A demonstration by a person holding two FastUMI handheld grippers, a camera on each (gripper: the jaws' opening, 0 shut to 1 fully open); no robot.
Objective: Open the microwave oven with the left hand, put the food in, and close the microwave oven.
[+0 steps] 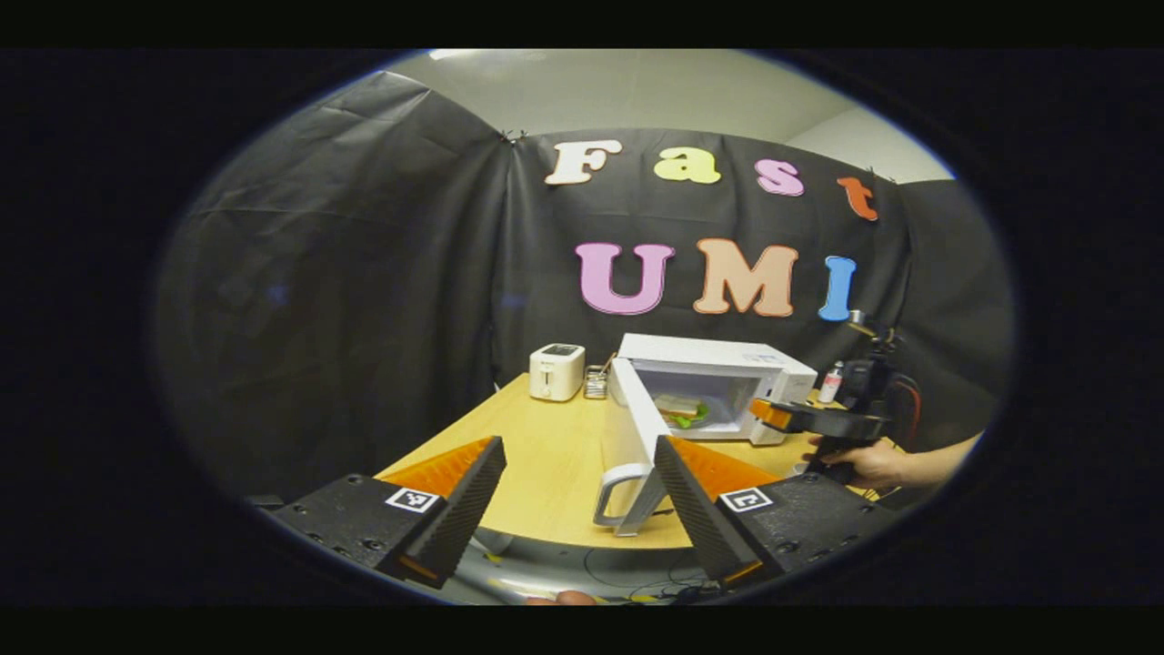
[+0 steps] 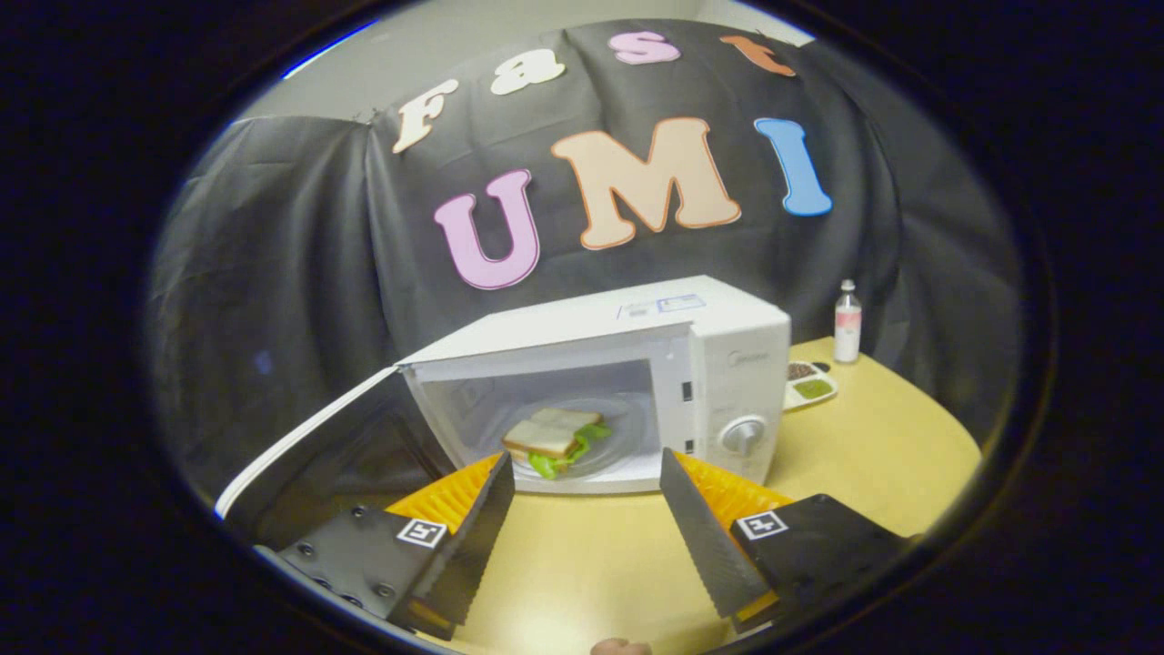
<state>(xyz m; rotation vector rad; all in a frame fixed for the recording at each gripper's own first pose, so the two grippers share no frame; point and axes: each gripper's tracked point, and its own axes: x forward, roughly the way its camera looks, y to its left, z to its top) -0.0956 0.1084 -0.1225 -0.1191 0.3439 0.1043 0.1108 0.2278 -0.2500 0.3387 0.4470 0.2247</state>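
A white microwave [image 1: 727,359] [image 2: 727,337] stands on the wooden table with its door [image 1: 629,446] [image 2: 309,437] swung wide open to the left. A sandwich with green lettuce [image 2: 553,441] [image 1: 680,409] lies on the glass plate inside the cavity. My left gripper [image 1: 578,496] is open and empty, a little in front of the door's handle [image 1: 611,491]. My right gripper [image 2: 587,509] is open and empty, just outside the cavity's front. In the left gripper view the right gripper [image 1: 800,418] shows farther off, held by a hand [image 1: 868,462].
A white toaster [image 1: 556,371] and a small rack [image 1: 596,382] stand at the back left of the table [image 1: 536,455]. A bottle [image 2: 847,321] and a divided dish of food [image 2: 807,384] sit to the right of the microwave.
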